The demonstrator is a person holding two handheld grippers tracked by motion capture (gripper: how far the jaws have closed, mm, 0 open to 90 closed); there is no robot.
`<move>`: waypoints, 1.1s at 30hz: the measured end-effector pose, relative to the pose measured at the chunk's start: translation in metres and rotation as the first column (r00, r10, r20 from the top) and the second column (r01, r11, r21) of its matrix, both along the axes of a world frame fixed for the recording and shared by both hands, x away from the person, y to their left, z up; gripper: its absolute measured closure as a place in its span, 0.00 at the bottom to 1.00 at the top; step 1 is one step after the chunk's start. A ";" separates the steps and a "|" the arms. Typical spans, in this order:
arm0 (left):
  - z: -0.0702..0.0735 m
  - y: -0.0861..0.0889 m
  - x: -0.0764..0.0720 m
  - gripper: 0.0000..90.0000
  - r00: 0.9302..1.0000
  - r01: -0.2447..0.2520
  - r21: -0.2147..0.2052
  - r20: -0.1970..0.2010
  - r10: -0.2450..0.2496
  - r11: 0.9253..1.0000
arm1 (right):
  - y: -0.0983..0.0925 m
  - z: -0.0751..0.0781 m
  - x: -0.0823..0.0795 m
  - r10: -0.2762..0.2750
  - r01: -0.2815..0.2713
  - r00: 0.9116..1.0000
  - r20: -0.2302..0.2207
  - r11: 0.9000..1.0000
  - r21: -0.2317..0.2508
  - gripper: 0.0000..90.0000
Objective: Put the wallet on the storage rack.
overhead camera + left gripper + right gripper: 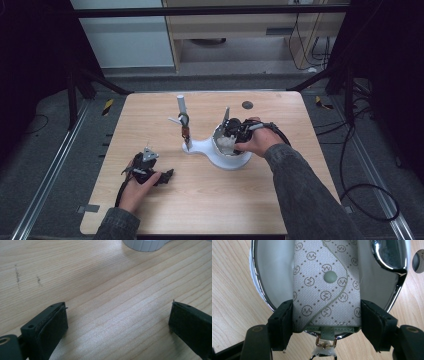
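So the right gripper [326, 322] has its jaws clamped on both sides of a small monogrammed key pouch [325, 290], grey-white fabric with a snap button, and it's holding it right over the white dish [274, 270] with the shiny chrome rim. In the high view that's center-right of the frame, where the right gripper [231, 134] sits on the round end of the white stand [200, 146]. There's a little gold clasp hanging off the pouch's bottom edge, close to the camera.

The left gripper [117, 320] is doing nothing: jaws spread wide over bare table [100, 277], nothing between them. In the high view it's at lower left [167, 175], well apart from the stand.

My read is we're at the placing step, pouch going into (or maybe coming out of, can't really tell) the dish. If it's placing, the next move just needs the pouch lowered till it rests on the dish floor, then the jaws let go and the gripper pulls straight back up so the clasp doesn't snag the rim. The post [182, 107] with a keyring sits just left of it, so I'd stay clear of that.
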State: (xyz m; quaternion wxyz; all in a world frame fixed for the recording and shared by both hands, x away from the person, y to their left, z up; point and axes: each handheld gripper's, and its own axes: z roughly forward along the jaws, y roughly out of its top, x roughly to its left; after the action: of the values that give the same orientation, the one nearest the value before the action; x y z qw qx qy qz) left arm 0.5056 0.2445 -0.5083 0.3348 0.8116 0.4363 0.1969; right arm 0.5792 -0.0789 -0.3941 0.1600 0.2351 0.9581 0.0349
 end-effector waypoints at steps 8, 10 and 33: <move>0.000 0.000 0.000 0.02 1.000 -0.001 -0.001 0.000 0.001 1.000 | 0.001 -0.002 0.002 0.002 -0.002 1.000 -0.004 1.000 0.000 0.34; 0.000 0.000 0.000 0.02 1.000 0.000 -0.001 0.001 0.000 1.000 | 0.001 -0.002 0.002 -0.007 0.007 1.000 -0.007 1.000 0.000 0.34; 0.000 -0.001 0.000 0.02 1.000 -0.002 -0.003 0.001 0.002 1.000 | -0.002 0.005 0.001 -0.020 0.019 1.000 0.009 0.999 0.032 0.26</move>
State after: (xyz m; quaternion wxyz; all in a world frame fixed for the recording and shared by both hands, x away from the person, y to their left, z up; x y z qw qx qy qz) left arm 0.5055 0.2437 -0.5084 0.3358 0.8107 0.4373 0.1971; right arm 0.5798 -0.0807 -0.3889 0.1610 0.2468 0.9543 0.0499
